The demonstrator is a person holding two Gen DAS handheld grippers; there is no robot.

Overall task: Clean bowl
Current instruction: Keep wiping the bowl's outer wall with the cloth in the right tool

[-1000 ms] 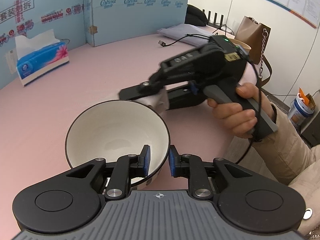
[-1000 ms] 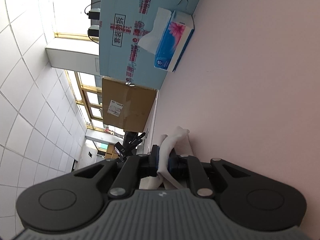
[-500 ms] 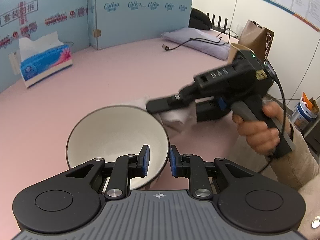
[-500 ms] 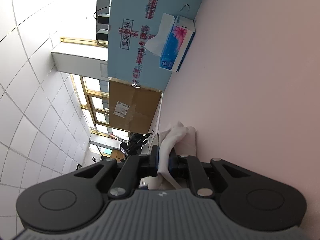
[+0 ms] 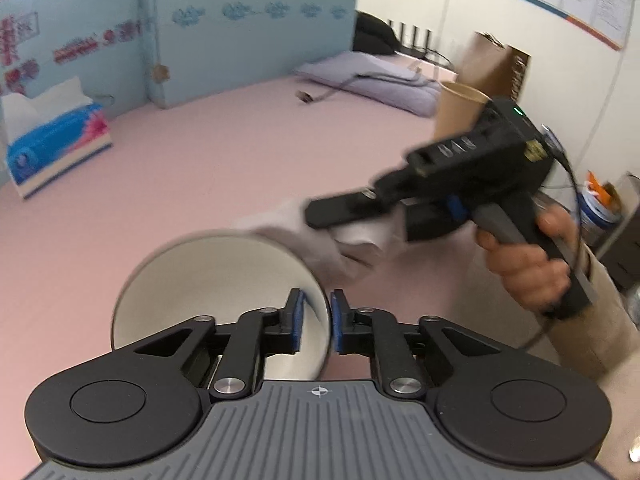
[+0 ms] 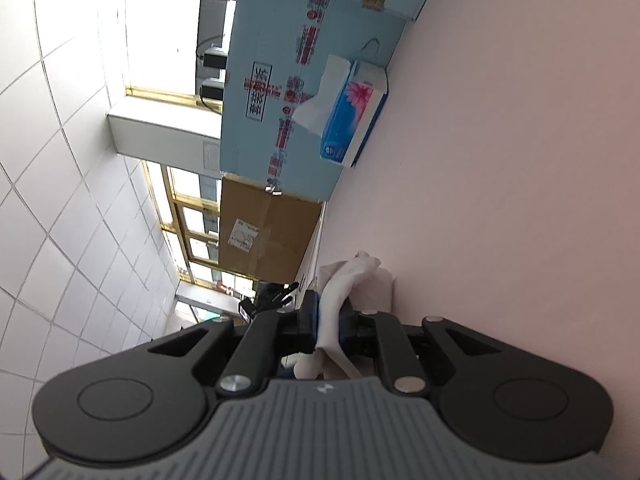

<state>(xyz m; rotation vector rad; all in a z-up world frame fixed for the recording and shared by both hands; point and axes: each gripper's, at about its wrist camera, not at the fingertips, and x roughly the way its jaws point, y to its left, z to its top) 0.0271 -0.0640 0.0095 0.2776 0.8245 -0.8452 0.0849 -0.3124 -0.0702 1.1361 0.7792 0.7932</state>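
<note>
Fingers [image 5: 297,322] astride tilted white bowl [image 5: 216,280]

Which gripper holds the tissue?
The right gripper, pinching a crumpled white tissue. The left gripper clamps the bowl rim instead.

Between our left gripper's [image 5: 316,322] fingers sits the wall of the bowl [image 5: 208,276], most of it left of them. Just ahead and right, our right gripper [image 6: 328,322] pinches a tissue [image 5: 320,240] against the bowl's far rim. Far ahead-left (near the partition [image 5: 256,28]) a tissue box [image 5: 56,148] rests on the table [image 5: 200,168].
</note>
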